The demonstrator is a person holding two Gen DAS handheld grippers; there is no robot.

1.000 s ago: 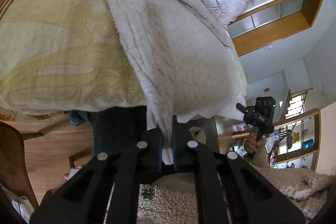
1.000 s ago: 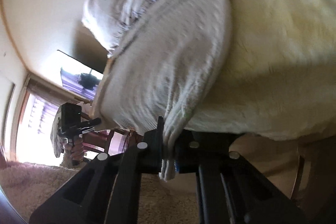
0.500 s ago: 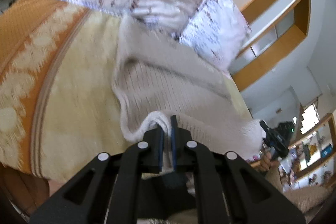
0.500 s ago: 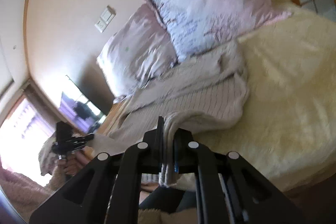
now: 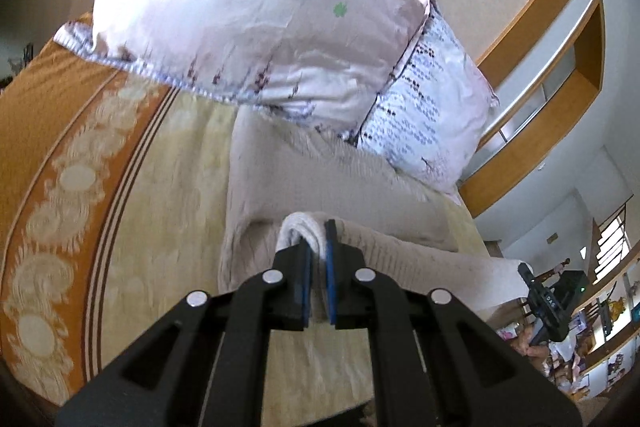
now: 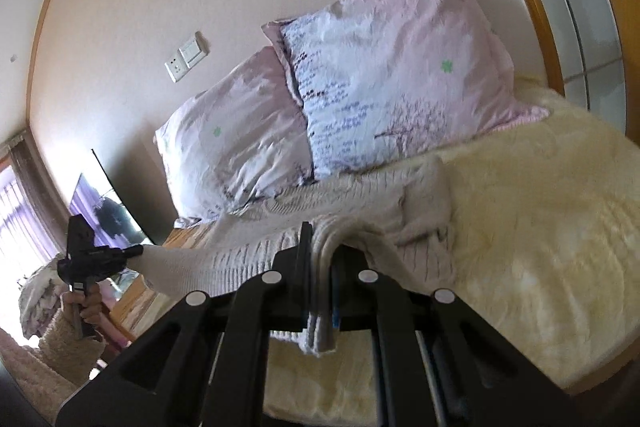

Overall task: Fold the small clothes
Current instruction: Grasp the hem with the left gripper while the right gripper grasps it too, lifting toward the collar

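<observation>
**Two grippers hold one sweater over the bed**

While both grippers pinch the same sweater [image 5: 320, 195], most of it lies on the bed [image 5: 160, 227], near the pillows.

The left gripper [image 5: 319, 247] has its jaws almost closed, and a thick white fold of the sweater is squeezed between its blue pads. The fold sticks up a little past the tips. From there the sweater goes back toward the pillows and off to the right.

The right gripper [image 6: 320, 247] is also almost closed on the sweater. Its cloth hangs down between the jaws, and a short bit pokes out below them. In the right view, the sweater stretches to the left, out to the other gripper, which a hand [image 6: 86, 303] in a fuzzy sleeve [image 6: 64, 343] holds up. The cloth between the two grippers hangs in the air at the bed's edge.

The sweater is pale and knitted, with thin lines on it. Its far end touches the bottom of two pillows. One pillow [image 6: 232, 147] is pink. The other pillow [image 6: 392, 79] is pink and white with small dark marks and a tree on it. Both lean at the head of the bed.

The bed has a soft yellow cover with an orange border [image 5: 52, 147] on one side.

No box, basket or drawer shows, so the sweater is in nothing; it only rests on the bed.
</observation>
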